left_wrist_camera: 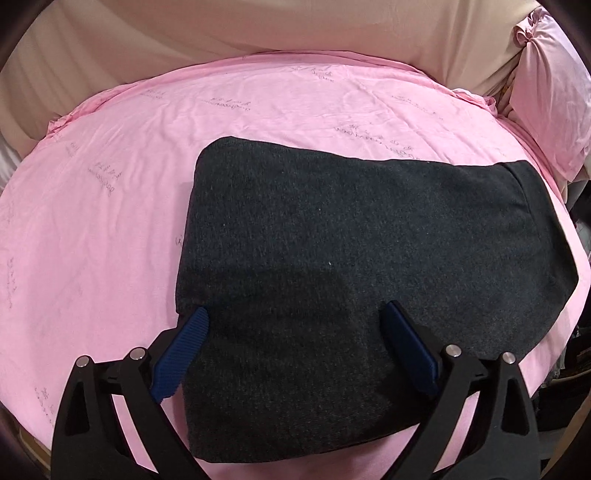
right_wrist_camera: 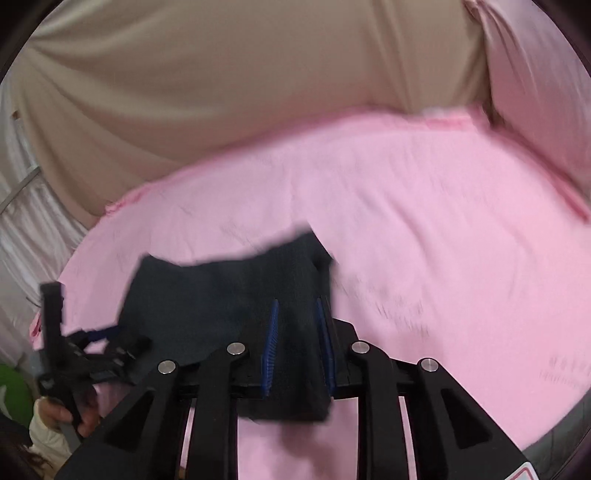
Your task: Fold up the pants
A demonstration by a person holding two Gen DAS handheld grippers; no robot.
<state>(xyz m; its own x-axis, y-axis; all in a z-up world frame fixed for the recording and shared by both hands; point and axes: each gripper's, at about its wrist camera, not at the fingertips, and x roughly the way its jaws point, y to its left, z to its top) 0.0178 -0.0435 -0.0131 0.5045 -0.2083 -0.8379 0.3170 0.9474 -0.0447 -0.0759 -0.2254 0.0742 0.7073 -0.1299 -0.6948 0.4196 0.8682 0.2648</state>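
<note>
Left claw: the left claw (left_wrist_camera: 295, 332) is hanging released, its blue pads (left_wrist_camera: 183, 354) spread wide over the near part of the pants (left_wrist_camera: 351, 251), one pad at the cloth's left edge, the other over its middle; whether they are touching the cloth I cannot tell.
Right claw: the right claw (right_wrist_camera: 297, 343) is sitting clenched on a fold of the pants (right_wrist_camera: 221, 302), dark cloth pinched between its pads and hanging below them.
Pants: they are lying as a dark grey folded block just ahead of the left claw, spreading off to its right on the sheet (left_wrist_camera: 110, 184).
Step in hand: judging by the raised end, the right claw is carrying one end over for the next fold.
Doing it well: the left claw is likely best pressing the near cloth flat while the right brings edges level before letting go; the blur suggests speed, so slowing may be helping.
Surface: a pink printed sheet, soft and slightly wrinkled.
Room: a beige drape (left_wrist_camera: 295, 33) is hanging beyond the claws, with a pink pillow (left_wrist_camera: 546, 92) far right.
</note>
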